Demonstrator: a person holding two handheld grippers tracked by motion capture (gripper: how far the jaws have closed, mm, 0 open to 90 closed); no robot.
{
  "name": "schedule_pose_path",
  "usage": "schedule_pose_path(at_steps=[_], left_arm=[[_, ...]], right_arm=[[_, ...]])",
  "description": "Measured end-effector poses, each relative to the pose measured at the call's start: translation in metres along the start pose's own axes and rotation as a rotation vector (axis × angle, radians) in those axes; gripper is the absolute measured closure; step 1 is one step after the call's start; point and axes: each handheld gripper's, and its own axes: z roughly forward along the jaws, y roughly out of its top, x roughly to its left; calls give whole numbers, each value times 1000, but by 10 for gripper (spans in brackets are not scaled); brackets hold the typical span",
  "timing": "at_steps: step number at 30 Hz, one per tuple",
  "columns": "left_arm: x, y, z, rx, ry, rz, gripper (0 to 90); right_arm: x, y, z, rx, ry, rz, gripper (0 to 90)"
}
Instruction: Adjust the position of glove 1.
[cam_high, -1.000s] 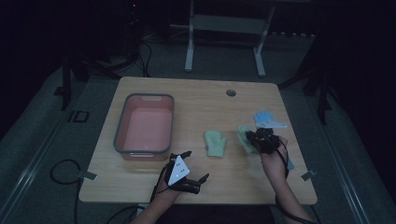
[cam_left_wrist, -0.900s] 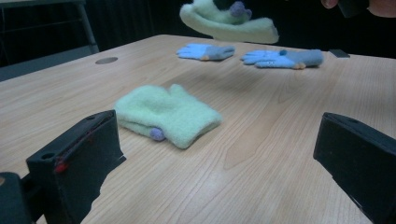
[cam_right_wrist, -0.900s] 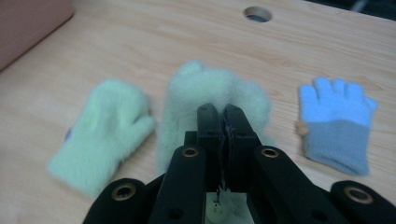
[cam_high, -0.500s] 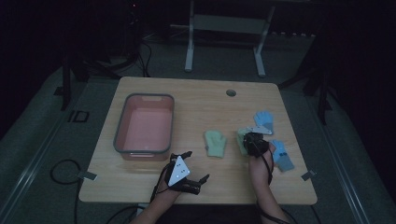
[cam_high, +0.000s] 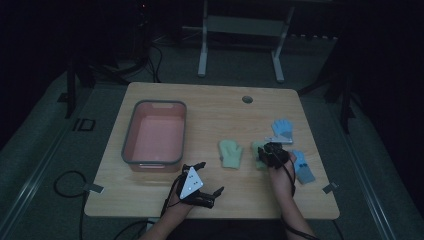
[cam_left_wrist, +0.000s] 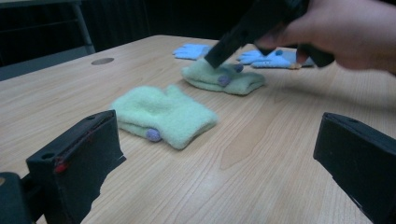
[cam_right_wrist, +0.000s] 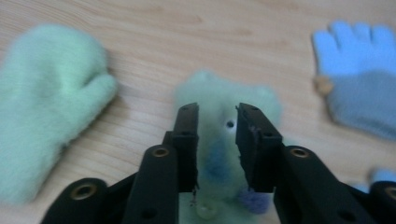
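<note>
Table (cam_high: 160, 200), pink bin (cam_high: 155, 132) well left of right gripper (cam_right_wrist: 217, 116). Its jaws have just been opening, now released over the green mitten (cam_right_wrist: 224, 93) directly beneath, pads straddling it. Likely step: letting go; next, lift clear. Left gripper (cam_left_wrist: 219, 149) open, idle.

We hold a black two-jaw gripper in each hand; the left gripper (cam_high: 202, 181) carries a pale grey three-cornered plate with small dark holes on top; its blocky matte jaws show a red mark on one edge. The right gripper (cam_right_wrist: 217, 122) has slim black arms with brass-ringed screw holes; a black cable trails along the bare forearm.
</note>
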Motion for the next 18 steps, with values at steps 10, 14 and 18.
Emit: schedule_pose_path(at_steps=[10, 14, 18], left_arm=[[-1, -1, -2, -13, 9, 8, 5], [0, -1, -2, -15, 8, 1, 5], [-1, 0, -1, -10, 6, 9, 5]], right_arm=[[-43, 14, -14, -7, 220, -99, 674], [-51, 12, -8, 5, 254, -144, 671], [-52, 6, 5, 28, 264, -134, 649]])
